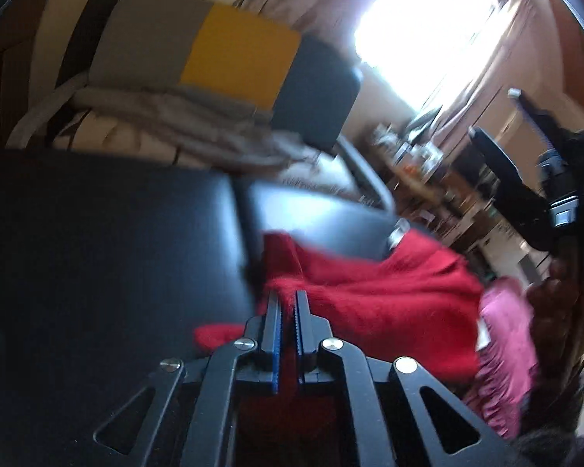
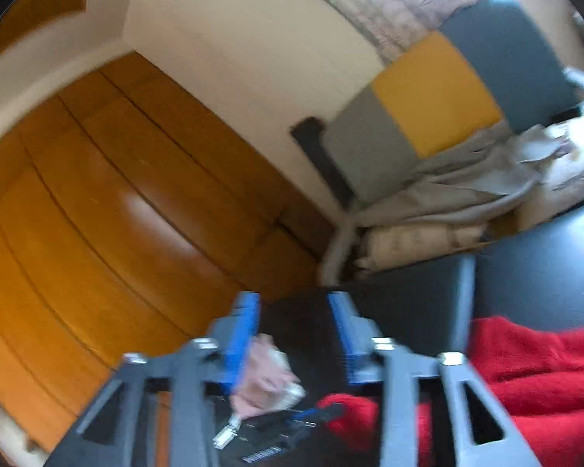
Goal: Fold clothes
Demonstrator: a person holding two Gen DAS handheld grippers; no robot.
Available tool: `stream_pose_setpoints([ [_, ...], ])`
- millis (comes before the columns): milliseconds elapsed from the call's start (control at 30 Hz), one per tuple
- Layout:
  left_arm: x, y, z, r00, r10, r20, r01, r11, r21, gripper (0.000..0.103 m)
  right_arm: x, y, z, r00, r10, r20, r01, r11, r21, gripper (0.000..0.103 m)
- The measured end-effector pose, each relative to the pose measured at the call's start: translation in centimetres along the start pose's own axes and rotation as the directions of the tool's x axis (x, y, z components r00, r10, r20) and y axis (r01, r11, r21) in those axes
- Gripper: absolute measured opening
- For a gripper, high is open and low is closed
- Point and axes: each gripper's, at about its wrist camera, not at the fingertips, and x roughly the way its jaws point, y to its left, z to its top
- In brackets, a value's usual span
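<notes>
— Where's the red garment [image 1: 373, 307]?

— I see it bunched on the black surface [image 1: 109, 257], a pink cloth [image 1: 506, 334] just beside it.

— And your claws?

— My left claw [image 1: 288, 299] is pinching the garment's fuzzy edge, fingers nearly together. My right claw [image 2: 294, 307] is spread wide, gripping nothing, above the surface near the garment.

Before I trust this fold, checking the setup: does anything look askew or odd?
The red garment lies bunched, not flat, pinched by the left gripper. The right gripper is open, holding nothing.
</notes>
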Motion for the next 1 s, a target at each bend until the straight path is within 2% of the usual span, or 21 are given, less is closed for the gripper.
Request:
stream_pose_setpoints([
  [33, 0.6, 0.2, -0.8, 1.000, 0.026, -0.013, -0.026, 1.000, 0.008, 0.005, -0.8, -0.1, -1.6, 0.999, -0.047, -0.005, 0.047, 0.999, -0.024, 0.066],
  [67, 0.8, 0.6, -1.6, 0.999, 0.035, -0.025, -0.035, 0.999, 0.006, 0.006, -1.6, -0.8, -2.3, 0.994, -0.112, -0.014, 0.111, 0.992, -0.055, 0.068],
  [100, 0.8, 1.1, -2.6, 0.999, 0.029, -0.037, -0.030, 1.000, -0.005, 0.008, -2.7, -1.6, -3.6, 0.977, -0.211, -0.026, 0.208, 0.974, -0.092, 0.070],
  [133, 1.0, 1.6, -3.6, 0.998, 0.018, -0.052, -0.019, 1.000, -0.022, 0.013, -3.8, -2.7, -5.1, 0.951, -0.303, -0.055, 0.294, 0.947, -0.133, 0.074],
  [167, 1.2, 2.0, -4.7, 0.998, 0.008, -0.065, -0.010, 0.999, -0.038, 0.013, -4.9, -3.7, -6.6, 0.917, -0.391, -0.082, 0.373, 0.911, -0.177, 0.077],
  [200, 1.4, 2.2, -5.7, 0.997, 0.004, -0.074, -0.008, 0.999, -0.047, 0.013, -5.9, -4.8, -8.2, 0.873, -0.477, -0.104, 0.447, 0.867, -0.222, 0.081],
  [267, 1.7, 2.4, -7.5, 0.996, 0.001, -0.091, -0.006, 0.998, -0.056, 0.014, -8.1, -6.9, -11.3, 0.760, -0.635, -0.135, 0.575, 0.755, -0.316, 0.082],
  [333, 2.1, 1.8, -8.6, 0.994, 0.007, -0.105, -0.011, 0.999, -0.039, 0.014, -9.3, -10.0, -14.2, 0.670, -0.715, -0.199, 0.631, 0.689, -0.356, 0.082],
  [400, 2.4, 1.1, -9.6, 0.993, 0.010, -0.119, -0.012, 1.000, -0.018, 0.015, -10.4, -13.0, -17.1, 0.569, -0.781, -0.259, 0.674, 0.623, -0.397, 0.082],
  [433, 2.7, 0.5, -9.8, 0.992, 0.007, -0.125, -0.008, 1.000, -0.002, 0.017, -10.4, -14.2, -17.9, 0.554, -0.784, -0.280, 0.679, 0.620, -0.393, 0.082],
  [500, 3.0, -0.5, -9.9, 0.991, 0.015, -0.132, -0.013, 1.000, 0.021, 0.019, -10.3, -15.6, -18.8, 0.552, -0.790, -0.269, 0.678, 0.612, -0.406, 0.083],
  [567, 3.7, -1.6, -9.5, 0.990, 0.032, -0.135, -0.026, 0.999, 0.043, 0.020, -9.2, -16.1, -19.0, 0.525, -0.811, -0.259, 0.678, 0.583, -0.449, 0.086],
  [633, 4.4, -2.4, -9.1, 0.990, 0.050, -0.135, -0.043, 0.998, 0.055, 0.022, -8.0, -16.5, -19.1, 0.503, -0.827, -0.249, 0.675, 0.556, -0.484, 0.101],
  [667, 4.7, -2.7, -9.0, 0.989, 0.061, -0.136, -0.053, 0.997, 0.063, 0.022, -7.5, -16.7, -19.1, 0.495, -0.834, -0.243, 0.676, 0.546, -0.495, 0.103],
  [800, 6.4, -3.4, -9.0, 0.982, 0.104, -0.155, -0.091, 0.992, 0.087, 0.022, -8.0, -17.9, -18.2, 0.507, -0.817, -0.275, 0.685, 0.575, -0.448, 0.103],
  [867, 7.5, -3.3, -9.0, 0.979, 0.110, -0.171, -0.097, 0.992, 0.080, 0.022, -8.1, -18.3, -17.9, 0.506, -0.814, -0.286, 0.683, 0.580, -0.445, 0.103],
  [900, 7.8, -3.1, -8.9, 0.980, 0.107, -0.170, -0.097, 0.993, 0.071, 0.022, -7.9, -18.4, -17.8, 0.495, -0.818, -0.292, 0.686, 0.574, -0.446, 0.102],
  [967, 8.2, -2.7, -8.6, 0.982, 0.102, -0.158, -0.095, 0.994, 0.048, 0.015, -7.7, -18.4, -17.4, 0.497, -0.812, -0.306, 0.681, 0.584, -0.442, 0.088],
  [1000, 8.5, -2.3, -8.3, 0.981, 0.111, -0.158, -0.106, 0.994, 0.038, 0.005, -7.6, -18.3, -16.9, 0.523, -0.785, -0.332, 0.675, 0.620, -0.400, 0.062],
])
